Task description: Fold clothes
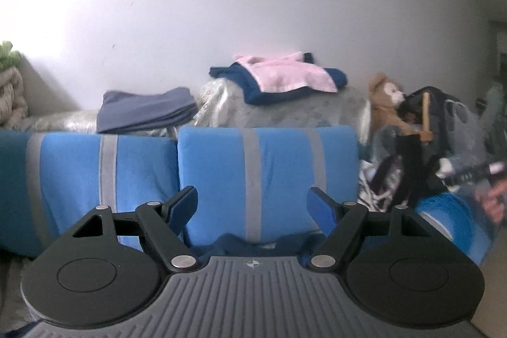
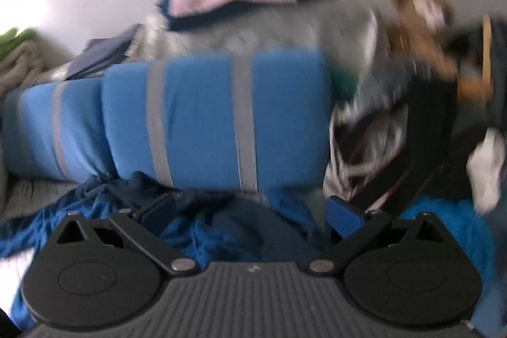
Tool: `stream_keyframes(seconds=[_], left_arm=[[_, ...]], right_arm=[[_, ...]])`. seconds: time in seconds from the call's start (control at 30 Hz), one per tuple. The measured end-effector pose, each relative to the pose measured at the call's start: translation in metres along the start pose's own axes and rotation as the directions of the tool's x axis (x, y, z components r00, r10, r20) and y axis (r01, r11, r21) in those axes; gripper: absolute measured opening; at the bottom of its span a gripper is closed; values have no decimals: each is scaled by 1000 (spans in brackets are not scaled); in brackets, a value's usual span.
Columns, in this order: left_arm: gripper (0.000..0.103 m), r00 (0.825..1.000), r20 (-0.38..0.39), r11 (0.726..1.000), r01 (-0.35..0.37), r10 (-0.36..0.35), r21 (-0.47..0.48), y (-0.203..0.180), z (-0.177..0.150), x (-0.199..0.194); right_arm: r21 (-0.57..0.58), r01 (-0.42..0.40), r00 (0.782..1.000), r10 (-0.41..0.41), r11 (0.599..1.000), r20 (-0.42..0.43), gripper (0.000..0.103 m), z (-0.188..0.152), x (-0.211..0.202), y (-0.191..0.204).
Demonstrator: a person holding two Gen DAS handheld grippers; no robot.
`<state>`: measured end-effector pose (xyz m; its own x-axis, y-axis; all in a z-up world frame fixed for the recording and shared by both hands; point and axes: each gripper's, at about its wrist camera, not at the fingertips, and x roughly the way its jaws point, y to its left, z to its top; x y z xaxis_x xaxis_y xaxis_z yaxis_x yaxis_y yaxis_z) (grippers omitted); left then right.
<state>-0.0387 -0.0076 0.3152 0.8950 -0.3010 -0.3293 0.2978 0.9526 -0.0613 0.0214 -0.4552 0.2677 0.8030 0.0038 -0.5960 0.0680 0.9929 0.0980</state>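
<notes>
A crumpled dark blue garment (image 2: 202, 220) of soft, creased fabric lies in an unfolded heap on the bed, at the foot of two bright blue cushions with grey stripes (image 2: 218, 116). Its folds bunch up darker in the middle, and a brighter blue part spreads out flat toward the left edge of the right wrist view. In the left wrist view only a small dark blue strip of it (image 1: 240, 246) shows, just below the cushions. The right tool (image 2: 250, 211) hangs over the heap with its fingers spread and nothing between them. The left tool (image 1: 252, 205) is also spread wide and empty, facing the cushions. Behind the cushions lie a folded grey-blue cloth (image 1: 145, 110) and a pink-and-navy folded pile (image 1: 282, 76).
</notes>
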Motion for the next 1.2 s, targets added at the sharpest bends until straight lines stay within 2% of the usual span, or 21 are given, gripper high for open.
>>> stream_keyframes(seconds=[0.03, 0.13, 0.2, 0.3, 0.43, 0.57, 0.73, 0.87, 0.93, 1.0, 1.03, 1.1, 1.2], left_arm=[[76, 1000, -8, 1000, -2, 2, -20, 3, -3, 12], [76, 999, -53, 997, -5, 1, -73, 10, -18, 52], [76, 997, -82, 996, -9, 2, -87, 11, -30, 75], [76, 997, -83, 995, -5, -3, -96, 9, -47, 101], [76, 998, -50, 986, 25, -34, -163, 13, -69, 123], [76, 999, -9, 982, 50, -52, -182, 17, -90, 140], [76, 998, -64, 989, -8, -2, -147, 25, -111, 159], [76, 992, -126, 986, -33, 13, -164, 35, -123, 175], [76, 990, -138, 985, -38, 14, -169, 38, -126, 179], [76, 989, -144, 985, -39, 15, -166, 38, -130, 182], [76, 989, -148, 985, -40, 16, -165, 38, -131, 182], [76, 988, -155, 984, -35, 8, -173, 39, -135, 184], [76, 986, -166, 982, -25, -7, -185, 40, -142, 187]], right_arm=[[31, 1, 1000, -1, 1000, -17, 103, -4, 14, -7], [5, 92, 994, -92, 996, -54, 102, -16, 53, -17], [15, 111, 990, -110, 994, -88, 102, -23, 78, -26], [9, 108, 988, -107, 994, -115, 102, -30, 114, -34], [-108, 82, 985, -97, 991, -141, 101, -37, 169, -34], [-108, 49, 986, -66, 993, -156, 96, -37, 219, -48], [-107, 14, 987, -31, 994, -161, 90, -37, 267, -65], [-3, 15, 986, -15, 1000, -168, 85, -37, 298, -90], [60, -1, 979, 13, 998, -204, 67, -41, 311, -101], [99, -5, 972, 28, 995, -235, 19, -46, 316, -103], [99, -3, 971, 27, 995, -237, 11, -47, 314, -100], [42, 4, 979, 5, 999, -203, 8, -48, 299, -83], [-97, -28, 990, 14, 995, -140, 7, -53, 257, -34]])
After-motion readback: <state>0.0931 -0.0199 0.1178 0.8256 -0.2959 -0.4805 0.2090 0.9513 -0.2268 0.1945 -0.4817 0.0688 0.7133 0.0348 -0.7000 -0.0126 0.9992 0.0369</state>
